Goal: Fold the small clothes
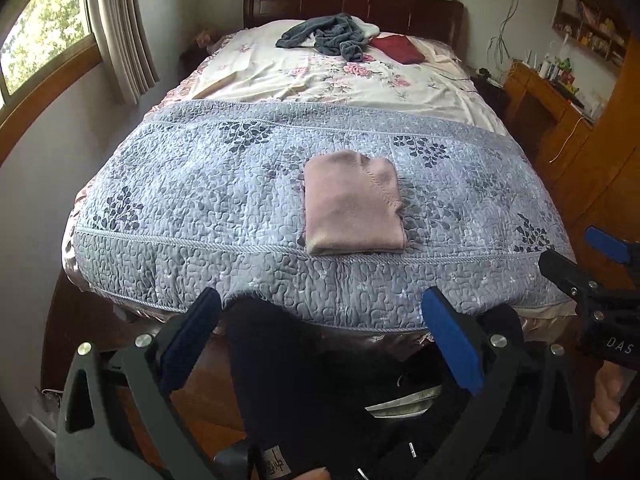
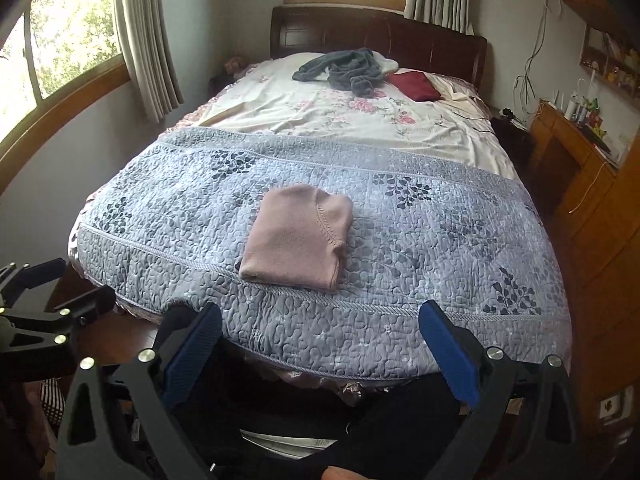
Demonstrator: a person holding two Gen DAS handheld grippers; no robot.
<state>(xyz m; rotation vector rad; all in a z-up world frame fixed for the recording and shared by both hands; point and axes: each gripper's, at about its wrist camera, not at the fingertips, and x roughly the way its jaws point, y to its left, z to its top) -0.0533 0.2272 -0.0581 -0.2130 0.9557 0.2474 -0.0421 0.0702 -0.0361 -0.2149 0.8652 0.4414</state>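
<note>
A pink garment [image 1: 352, 204] [image 2: 298, 236] lies folded into a neat rectangle on the grey-blue quilt [image 1: 200, 200] [image 2: 420, 248] near the foot of the bed. My left gripper [image 1: 320, 308] is open, held back off the foot edge, with nothing between its blue pads. My right gripper [image 2: 320, 320] is also open and empty, likewise short of the bed edge. Each gripper shows at the side of the other's view: the right gripper [image 1: 592, 264] at the right and the left gripper [image 2: 40, 292] at the left. Both are well apart from the pink garment.
At the head of the bed lie a crumpled grey-blue garment [image 1: 328, 36] [image 2: 344, 66] and a folded dark red cloth [image 1: 398, 48] [image 2: 414, 84] on a floral sheet [image 1: 320, 80]. A wooden desk [image 1: 548, 112] [image 2: 568, 148] stands right. Dark-trousered legs [image 1: 280, 380] are below.
</note>
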